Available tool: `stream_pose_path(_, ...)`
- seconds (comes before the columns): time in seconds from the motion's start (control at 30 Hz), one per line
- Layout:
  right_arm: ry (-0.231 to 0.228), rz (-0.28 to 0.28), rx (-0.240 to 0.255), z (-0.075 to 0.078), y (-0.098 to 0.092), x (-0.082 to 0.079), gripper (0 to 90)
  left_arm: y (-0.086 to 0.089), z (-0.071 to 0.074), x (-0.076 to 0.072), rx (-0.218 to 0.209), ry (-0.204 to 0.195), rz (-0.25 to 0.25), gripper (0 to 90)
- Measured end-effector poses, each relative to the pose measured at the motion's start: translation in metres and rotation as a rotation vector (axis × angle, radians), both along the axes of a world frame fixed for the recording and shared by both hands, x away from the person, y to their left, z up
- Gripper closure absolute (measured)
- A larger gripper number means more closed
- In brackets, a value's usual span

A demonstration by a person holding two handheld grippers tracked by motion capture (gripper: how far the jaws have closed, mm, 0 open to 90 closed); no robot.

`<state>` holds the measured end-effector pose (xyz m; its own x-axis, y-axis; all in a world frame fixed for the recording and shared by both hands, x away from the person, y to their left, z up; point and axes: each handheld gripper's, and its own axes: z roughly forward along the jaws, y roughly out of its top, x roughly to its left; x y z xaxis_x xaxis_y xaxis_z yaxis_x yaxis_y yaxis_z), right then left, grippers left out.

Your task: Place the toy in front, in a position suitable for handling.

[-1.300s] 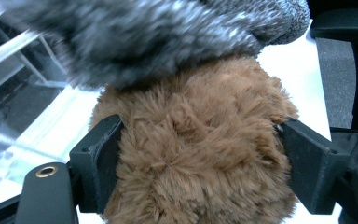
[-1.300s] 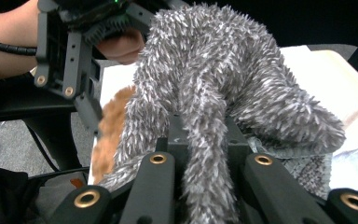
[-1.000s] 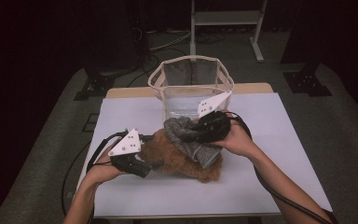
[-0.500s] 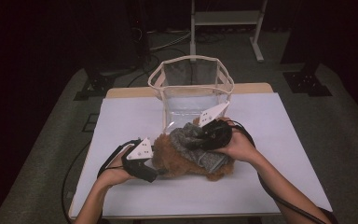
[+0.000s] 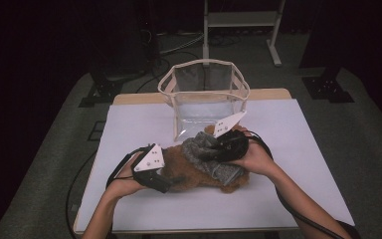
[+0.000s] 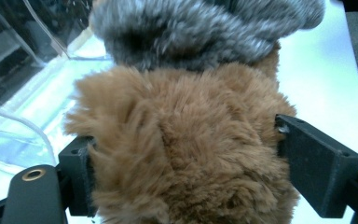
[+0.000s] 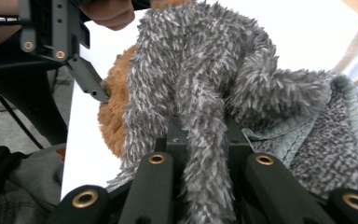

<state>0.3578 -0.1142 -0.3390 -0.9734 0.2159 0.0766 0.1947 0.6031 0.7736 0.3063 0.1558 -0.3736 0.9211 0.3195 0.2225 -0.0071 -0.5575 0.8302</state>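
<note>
On the white bench [image 5: 129, 124], just in front of the clear bag, a brown plush toy [image 5: 189, 174] lies with a grey fuzzy cloth [image 5: 206, 149] draped over it. The left tool [image 5: 166, 175] straddles the toy's brown end [image 6: 182, 154]; its jaws have just been opening, and in the left gripper view they stand spread at either side of the fur, which fills the gap between them, so the hold looks loose at best. The right tool [image 5: 214, 152] is pressed together on a fold of the grey cloth [image 7: 200, 130], the fabric bunched between its jaws in the right gripper view.

To do this step well, I judge the right tool should keep its pinch near the cloth's edge and draw it clear gently, while the left tool steadies the toy so the two do not drag together across the bench. A slow pull matters, as fuzzy fibres may cling.

Behind them stands a clear plastic bag [image 5: 204, 94] with a cream rim, open at the top; nothing can be made out inside it.
</note>
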Motion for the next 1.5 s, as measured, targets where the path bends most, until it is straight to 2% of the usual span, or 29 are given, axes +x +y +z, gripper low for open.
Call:
stream_pose_path(0.13,-0.008,-0.021,0.001,0.002,-0.015,-0.002,77.1,0.005,-0.005,0.004,0.002,0.011,0.027,16.8)
stream_pose_path(0.3,0.016,-0.103,0.058,-0.005,-0.059,-0.005,76.9,0.007,-0.005,0.005,-0.006,0.012,0.030,16.8)
stream_pose_path(0.43,0.030,-0.171,0.093,-0.014,-0.089,-0.006,76.7,0.008,0.006,0.004,-0.009,-0.018,0.023,16.7)
stream_pose_path(0.57,0.053,-0.204,0.120,-0.024,-0.103,-0.005,76.7,0.006,0.021,-0.001,-0.033,-0.060,0.010,16.8)
stream_pose_path(0.67,0.053,-0.206,0.121,-0.027,-0.103,-0.005,76.6,0.001,0.025,-0.002,-0.020,-0.086,0.007,16.7)
stream_pose_path(0.73,0.048,-0.204,0.118,-0.027,-0.102,-0.005,76.6,0.001,0.025,-0.002,-0.019,-0.086,0.008,16.8)
stream_pose_path(0.9,0.040,-0.221,0.110,-0.026,-0.108,-0.005,76.4,0.006,0.017,0.001,0.012,-0.053,0.020,17.7)
stream_pose_path(1.1,0.071,-0.259,0.110,-0.034,-0.117,0.000,76.2,0.015,0.022,-0.001,-0.027,-0.054,0.025,17.5)
stream_pose_path(1.27,0.074,-0.228,0.115,-0.036,-0.104,-0.001,76.5,0.015,0.027,-0.001,-0.035,-0.063,0.011,17.5)
stream_pose_path(1.37,0.078,-0.184,0.117,-0.036,-0.089,-0.005,76.4,0.013,0.020,0.001,-0.010,-0.037,-0.003,17.6)
stream_pose_path(1.43,0.069,-0.146,0.111,-0.034,-0.078,-0.009,76.4,0.013,0.011,0.004,0.016,-0.012,-0.004,17.6)
stream_pose_path(1.5,0.053,-0.120,0.092,-0.032,-0.068,-0.013,76.2,0.014,0.005,0.004,0.023,0.012,-0.015,17.6)
